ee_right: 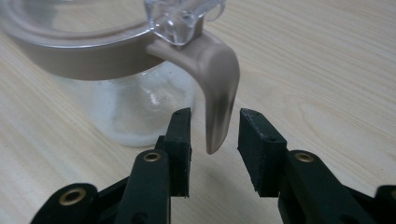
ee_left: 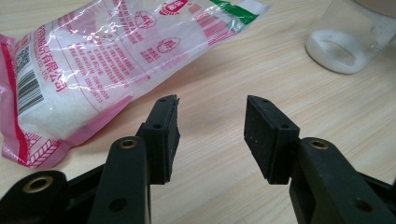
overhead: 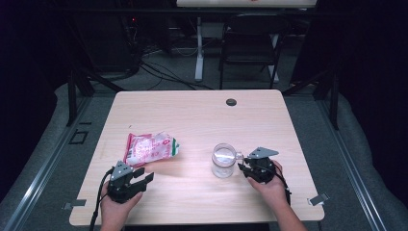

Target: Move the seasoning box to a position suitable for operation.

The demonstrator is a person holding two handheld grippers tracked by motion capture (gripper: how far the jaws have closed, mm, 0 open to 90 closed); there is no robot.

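pink sugar bag point(overhead: 150, 148) lies left of clear jar point(overhead: 223, 160).

High view looks down and forward over the whole table point(overhead: 192, 115). Each gripper view sits low and close; the left one shares the jar point(ee_left: 348, 42) with the right.

Light wood table point(overhead: 192, 115), rounded corners, fills the centre of the high view. Small dark round cap point(overhead: 231, 102) set in its top near the far edge, upper centre. Left of centre: pink-and-white plastic bag point(overhead: 150, 147) of white grains, lying flat. Right of centre: clear glass jar point(overhead: 223, 160), upright, with a beige rim and handle point(ee_right: 215, 79).
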